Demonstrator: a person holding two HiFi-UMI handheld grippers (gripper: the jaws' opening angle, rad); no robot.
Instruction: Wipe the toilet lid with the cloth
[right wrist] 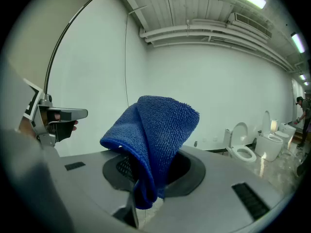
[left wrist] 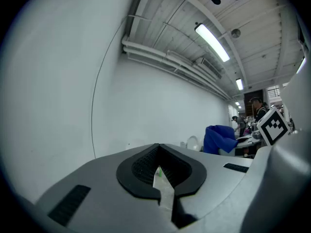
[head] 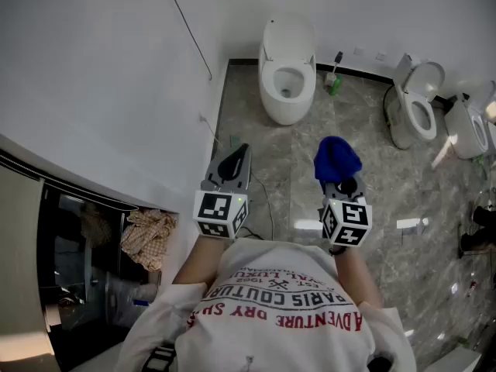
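Note:
A white toilet [head: 287, 76] with its lid up stands against the far wall, well ahead of both grippers. My right gripper [head: 339, 178] is shut on a folded blue cloth [head: 336, 157], which stands up out of the jaws [right wrist: 155, 130] and hides that toilet in the right gripper view. My left gripper [head: 231, 163] is held level beside it, near the left wall, shut with nothing in it [left wrist: 158, 152]. In the left gripper view the blue cloth [left wrist: 221, 139] shows at the right, with a white toilet lid [left wrist: 193, 142] just left of it.
Two more toilets [head: 415, 103] [head: 469, 126] stand at the right. A green bottle [head: 335, 84] sits by the back wall. A checked rag [head: 147, 235] lies on a dark shelf at the left. A cable [head: 267, 204] runs over the marble floor.

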